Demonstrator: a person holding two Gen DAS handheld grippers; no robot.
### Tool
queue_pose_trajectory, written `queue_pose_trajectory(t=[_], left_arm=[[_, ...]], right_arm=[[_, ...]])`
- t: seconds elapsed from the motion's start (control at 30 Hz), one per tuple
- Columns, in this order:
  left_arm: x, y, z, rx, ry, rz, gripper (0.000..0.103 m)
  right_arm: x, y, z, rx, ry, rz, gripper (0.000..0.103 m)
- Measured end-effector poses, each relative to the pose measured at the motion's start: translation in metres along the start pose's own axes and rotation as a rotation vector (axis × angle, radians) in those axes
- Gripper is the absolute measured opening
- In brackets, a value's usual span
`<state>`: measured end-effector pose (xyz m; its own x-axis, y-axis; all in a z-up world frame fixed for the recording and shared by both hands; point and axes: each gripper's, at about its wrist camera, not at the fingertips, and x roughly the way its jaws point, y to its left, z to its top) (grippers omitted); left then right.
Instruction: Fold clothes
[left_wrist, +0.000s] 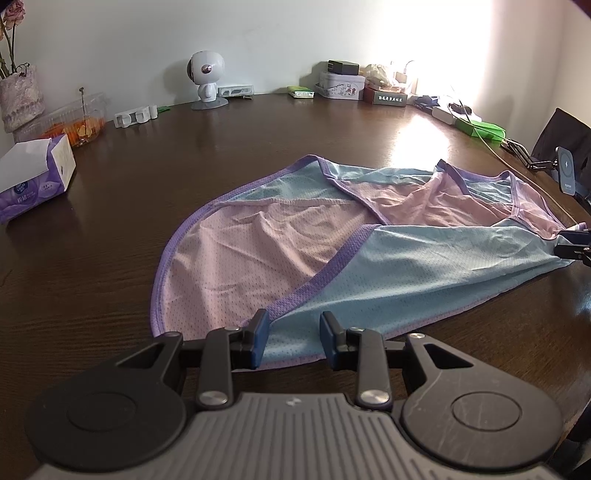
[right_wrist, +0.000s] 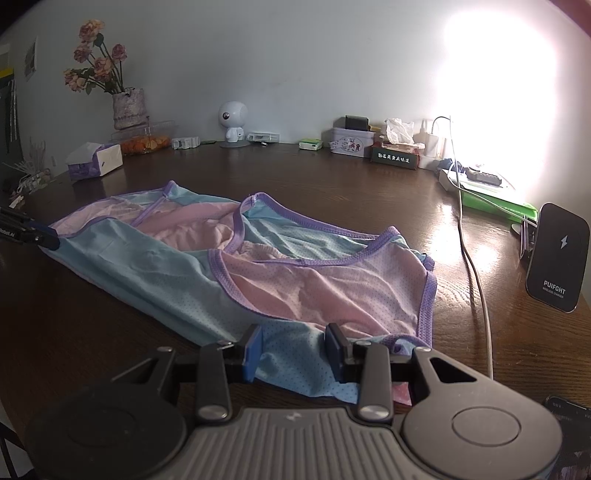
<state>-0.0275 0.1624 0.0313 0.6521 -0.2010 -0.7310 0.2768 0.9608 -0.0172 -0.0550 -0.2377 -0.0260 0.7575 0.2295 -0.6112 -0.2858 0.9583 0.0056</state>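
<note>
A pink-and-blue mesh garment (left_wrist: 332, 243) lies spread mid-worktop (left_wrist: 110, 229). The left hand-held gripper (left_wrist: 293, 339) and right hand-held gripper (right_wrist: 293, 350) sit at opposite ends, each with jaws spread over the blue hem, not pinching.

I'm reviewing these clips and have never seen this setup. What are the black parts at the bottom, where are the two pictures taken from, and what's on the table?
No robot here: a person holds a hand-held gripper in each hand, each with a fisheye camera looking along its two fingers. One picture comes from the left hand-held gripper, the other from the right hand-held gripper. Both sit open at opposite ends of a pink, blue and purple mesh garment lying spread on the dark wooden table. Nothing is clamped yet. Along the wall stand a tissue pack, a small white figurine and a vase of flowers.
</note>
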Motion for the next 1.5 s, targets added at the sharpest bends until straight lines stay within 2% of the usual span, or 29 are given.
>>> queue_pose_trajectory(t=[1.5], left_arm=[[0.0002,0.0012,-0.0014,0.001,0.007,0.001,0.031]], right_arm=[[-0.0006,-0.0003,-0.0023,-0.008,-0.003,0.007,0.036]])
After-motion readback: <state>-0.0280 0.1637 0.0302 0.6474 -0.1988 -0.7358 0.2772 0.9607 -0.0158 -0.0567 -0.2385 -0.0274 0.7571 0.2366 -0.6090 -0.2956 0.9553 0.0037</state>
